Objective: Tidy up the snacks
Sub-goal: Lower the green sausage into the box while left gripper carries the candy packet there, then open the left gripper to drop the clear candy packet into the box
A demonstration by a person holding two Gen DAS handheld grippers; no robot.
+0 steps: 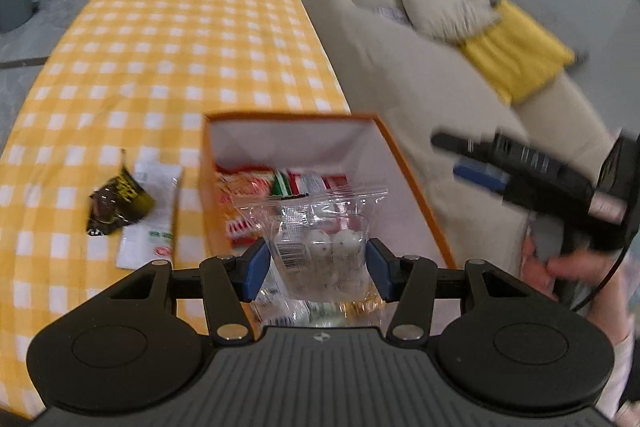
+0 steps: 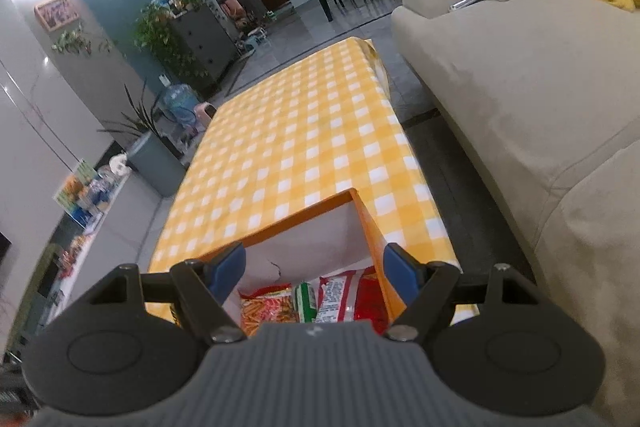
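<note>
1. Over the orange box (image 1: 416, 187), your left tongs (image 1: 316, 267) grip a clear packet (image 1: 320, 247) with pale round sweets inside; both blue pads press its sides, and it hangs above the box's near end, not yet released.
2. Your right tongs (image 2: 314, 267) stand open with nothing between the pads; they hover above the same orange box (image 2: 368, 227), looking down at what lies inside.
3. Judging by the contents, the sorting is well under way; several red and orange snack bags (image 2: 344, 297) and a green-striped packet (image 2: 306, 301) already lie on the box floor.
4. Two things are left on the yellow checked tabletop (image 1: 180, 47); a dark brown wrapper (image 1: 116, 203) lies just beside the box, overlapping a flat white packet (image 1: 150, 215); both likely go in after the clear packet.
5. From the left wrist view you see those leftover snacks, and the right tongs off to the side with a hand (image 1: 568, 263) on the handle; the right wrist view shows none of that.
6. From the right wrist view you get the snack bags clearly, the rest of the tabletop bare, and the beige sofa (image 2: 520, 99) alongside; the clear packet does not show there.
</note>
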